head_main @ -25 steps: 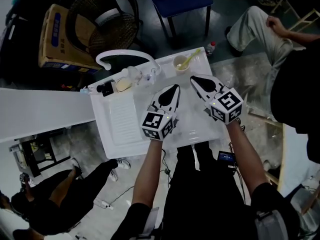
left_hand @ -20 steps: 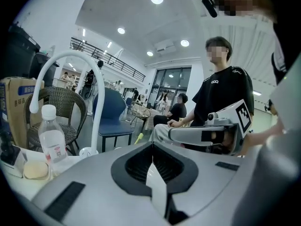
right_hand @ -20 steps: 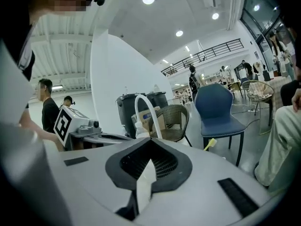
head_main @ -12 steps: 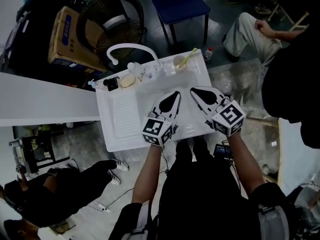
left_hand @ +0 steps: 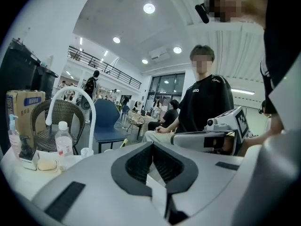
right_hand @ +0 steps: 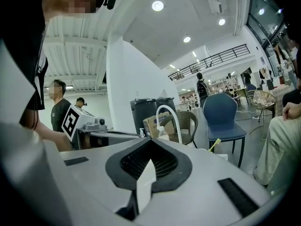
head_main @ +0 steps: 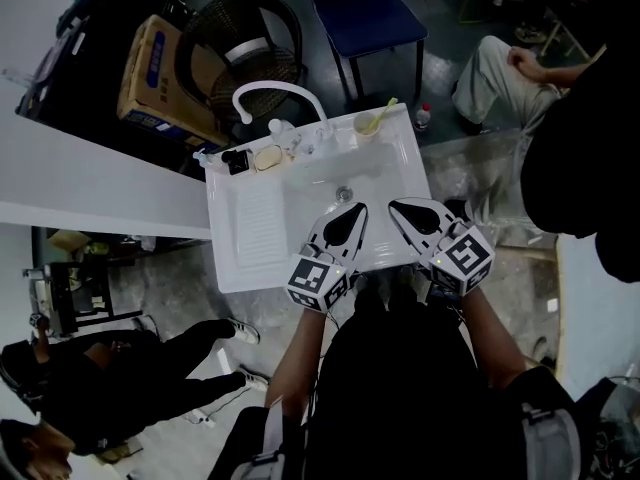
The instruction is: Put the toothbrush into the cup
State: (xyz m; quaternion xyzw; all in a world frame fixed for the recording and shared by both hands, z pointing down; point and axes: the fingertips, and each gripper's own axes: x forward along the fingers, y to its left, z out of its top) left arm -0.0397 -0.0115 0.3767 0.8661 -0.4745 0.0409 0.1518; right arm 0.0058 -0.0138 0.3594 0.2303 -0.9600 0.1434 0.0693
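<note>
White sink [head_main: 250, 240] with cup [head_main: 365, 126], soap [head_main: 267, 157]

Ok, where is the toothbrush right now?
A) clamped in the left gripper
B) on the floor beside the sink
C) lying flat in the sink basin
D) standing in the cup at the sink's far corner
D: the yellow-green toothbrush leans out of the cup on the far corner of the sink, while the left gripper and right gripper are both shut with nothing between their jaws.

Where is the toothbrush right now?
In the head view, the toothbrush stands in the cup at the far right corner of the sink, right of the faucet.
</note>
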